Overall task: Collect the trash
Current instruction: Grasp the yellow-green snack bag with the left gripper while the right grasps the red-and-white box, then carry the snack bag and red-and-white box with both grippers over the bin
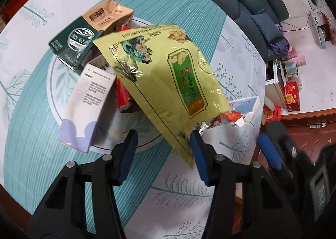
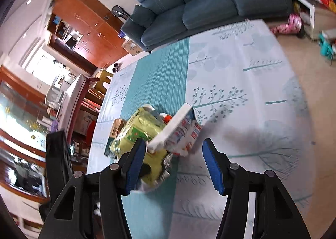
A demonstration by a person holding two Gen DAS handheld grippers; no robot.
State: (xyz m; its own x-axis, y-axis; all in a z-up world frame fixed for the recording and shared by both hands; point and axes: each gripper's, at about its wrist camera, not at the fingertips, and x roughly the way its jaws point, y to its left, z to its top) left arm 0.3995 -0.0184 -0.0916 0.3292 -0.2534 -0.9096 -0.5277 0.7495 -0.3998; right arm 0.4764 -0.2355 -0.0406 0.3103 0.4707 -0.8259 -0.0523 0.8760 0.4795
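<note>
Both grippers stand open — left gripper (image 1: pixel 162 144) with the yellow snack bag (image 1: pixel 168 75) at twelve o'clock (unpinched), right gripper (image 2: pixel 173 155) near the white carton (image 2: pixel 178 132).

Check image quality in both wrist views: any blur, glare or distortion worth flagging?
Left wrist: strong fisheye curvature; glare on the yellow-green bag; the other gripper at the right edge is motion-blurred. Right wrist: room edges smeared, milk carton slightly soft, blown-out window on the left.
</note>
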